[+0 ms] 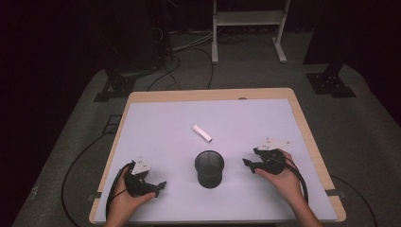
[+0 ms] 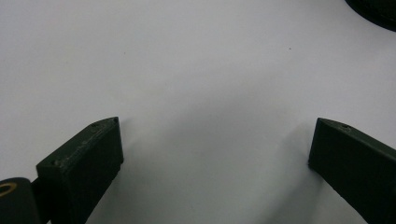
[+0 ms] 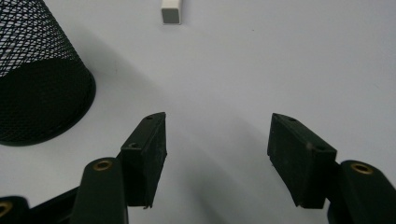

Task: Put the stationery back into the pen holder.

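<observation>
High view: we see the white block [image 1: 202, 133] lying bare on the tabletop [image 1: 165, 123], beyond the mesh cup [image 1: 209, 168], long axis diagonal. Our right tongs [image 1: 248, 164] are nearer, released and empty; left tongs [image 1: 161, 187] are released too.

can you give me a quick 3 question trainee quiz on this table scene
1. True or false: the white block lies inside the mesh cup.
2. Which gripper is nearer the block? A) left gripper B) right gripper
3. What is between the right gripper's jaws?

Key
1. False: it lies flat on the mat, apart from the cup and beyond it.
2. B
3. Nothing: the jaws stand open over bare mat, with the block ahead of them in the right gripper view.
</observation>
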